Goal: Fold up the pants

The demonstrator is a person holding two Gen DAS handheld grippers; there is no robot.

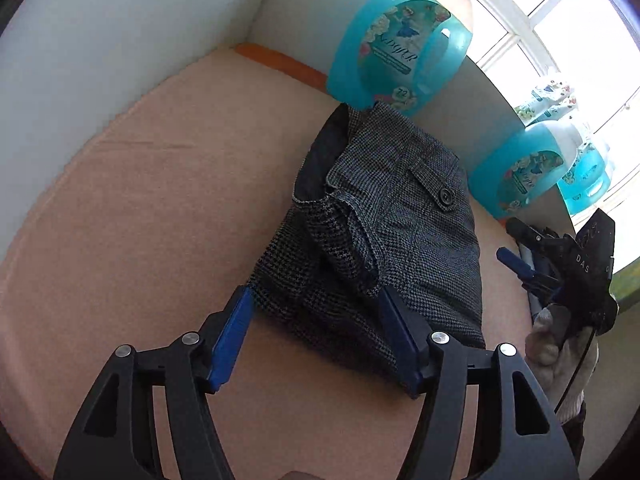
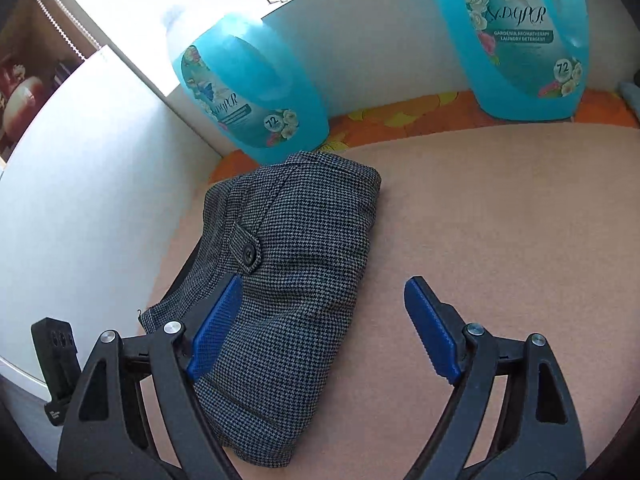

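Observation:
The grey houndstooth pants (image 1: 384, 216) lie folded into a compact bundle on the peach cloth surface (image 1: 160, 216), button pocket flap up. My left gripper (image 1: 316, 304) is open, its blue pads at the bundle's near edge, holding nothing. In the right wrist view the pants (image 2: 296, 264) lie left of centre. My right gripper (image 2: 324, 292) is open, its left pad over the bundle and its right pad above bare cloth. The right gripper (image 1: 520, 256) also shows at the right in the left wrist view, held by a gloved hand.
Two blue detergent jugs (image 2: 248, 92) (image 2: 524, 36) stand at the back on an orange floral strip (image 2: 400, 120). White walls (image 2: 80, 184) close the left and back sides. More jugs (image 1: 532, 168) stand by the window. Peach cloth (image 2: 500, 208) stretches right of the pants.

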